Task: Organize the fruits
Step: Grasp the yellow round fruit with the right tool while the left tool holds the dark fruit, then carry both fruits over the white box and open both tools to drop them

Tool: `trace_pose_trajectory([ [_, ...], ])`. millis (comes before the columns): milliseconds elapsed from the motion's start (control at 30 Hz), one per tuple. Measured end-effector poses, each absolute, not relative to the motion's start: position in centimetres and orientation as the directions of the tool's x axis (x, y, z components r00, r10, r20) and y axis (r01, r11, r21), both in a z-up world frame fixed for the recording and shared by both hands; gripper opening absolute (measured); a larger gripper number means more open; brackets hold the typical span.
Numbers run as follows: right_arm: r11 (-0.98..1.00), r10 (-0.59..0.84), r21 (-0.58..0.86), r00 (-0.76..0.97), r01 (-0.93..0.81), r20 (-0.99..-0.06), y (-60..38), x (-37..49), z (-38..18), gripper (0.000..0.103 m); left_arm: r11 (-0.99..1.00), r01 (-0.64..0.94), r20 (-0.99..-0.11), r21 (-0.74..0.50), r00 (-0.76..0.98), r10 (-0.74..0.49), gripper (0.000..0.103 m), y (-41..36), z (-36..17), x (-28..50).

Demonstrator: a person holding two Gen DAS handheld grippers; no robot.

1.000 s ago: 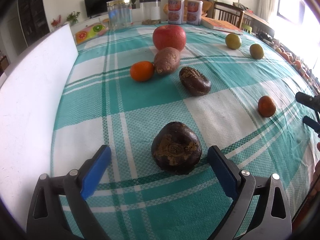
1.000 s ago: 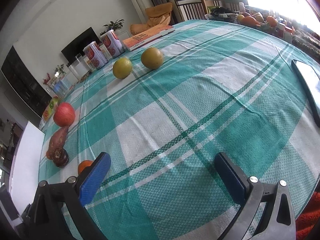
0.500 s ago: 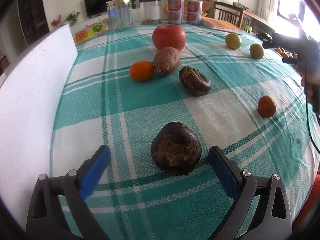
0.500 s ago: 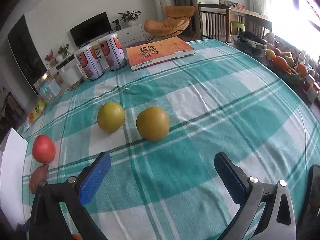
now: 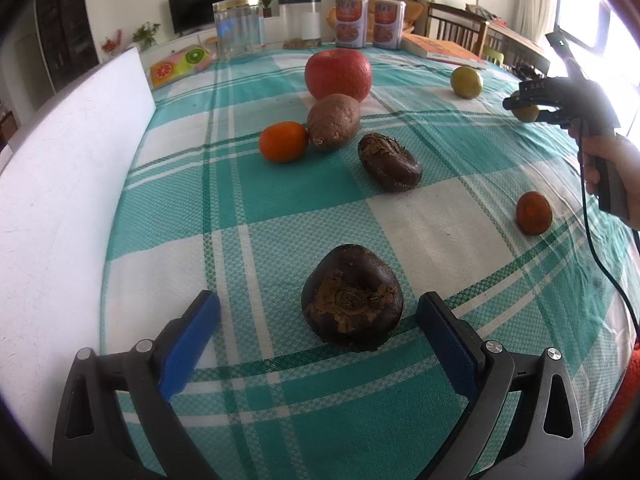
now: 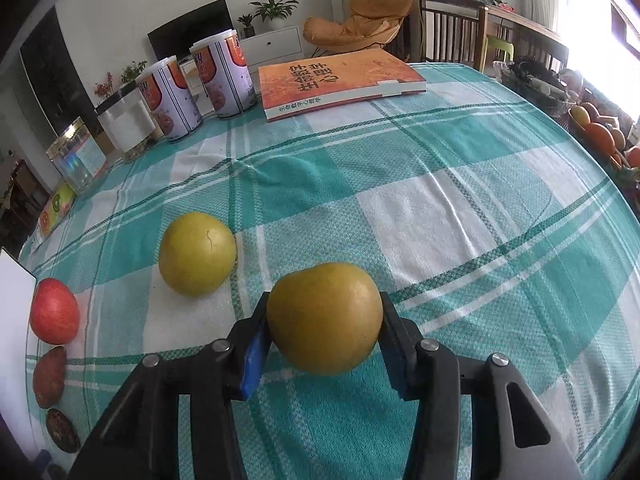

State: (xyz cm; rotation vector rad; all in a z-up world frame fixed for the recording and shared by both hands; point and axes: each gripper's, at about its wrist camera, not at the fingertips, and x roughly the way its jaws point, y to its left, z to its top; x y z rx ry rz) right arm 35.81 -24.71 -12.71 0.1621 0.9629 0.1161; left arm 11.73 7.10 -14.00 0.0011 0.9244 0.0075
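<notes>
The right gripper (image 6: 324, 334) is closing on a round yellow-green citrus (image 6: 325, 318), pads against both its flanks, near the table's (image 6: 460, 216) far right edge; being round, it shows no long axis. A second yellow-green citrus (image 6: 197, 254) sits just beside it. The left gripper (image 5: 318, 342) stands wide apart around a dark brown lump (image 5: 352, 297), not touching. Only the left view shows both small oranges (image 5: 283, 141) and two dark lumps, one apple (image 5: 338, 74), one sweet potato (image 5: 333, 120) lying lengthwise away from the near edge.
</notes>
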Motion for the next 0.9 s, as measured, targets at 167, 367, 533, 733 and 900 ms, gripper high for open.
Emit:
trace_pose_trajectory([
  [167, 0.933, 0.349, 0.346, 0.472, -0.098, -0.809, -25.7, 30.1, -12.3, 0.049, 1.000, 0.002, -0.796, -0.017, 0.605, -0.015, 0.099, 7.3, -14.0, 11.6],
  [367, 0.893, 0.449, 0.429, 0.362, -0.139, -0.817, -25.9, 22.5, -11.5, 0.049, 0.991, 0.050, -0.797, -0.123, 0.590, -0.129, 0.097, 7.8, -13.2, 10.5],
  [533, 0.873, 0.486, 0.462, 0.345, -0.154, -0.803, -24.9, 17.9, -11.2, 0.049, 0.995, 0.073, -0.786, -0.072, 0.609, -0.102, 0.069, 7.2, -12.5, 10.0],
  [733, 0.857, 0.511, 0.494, 0.344, -0.143, -0.788, -23.5, 15.2, -11.7, 0.049, 0.994, 0.081, -0.780, -0.078, 0.616, -0.111, 0.060, 6.5, -12.6, 11.0],
  [900, 0.859, 0.510, 0.490, 0.324, -0.147, -0.797, -22.7, 13.7, -12.1, 0.049, 0.994, 0.084, -0.766, -0.074, 0.633, -0.110, 0.043, 6.4, -12.7, 11.4],
])
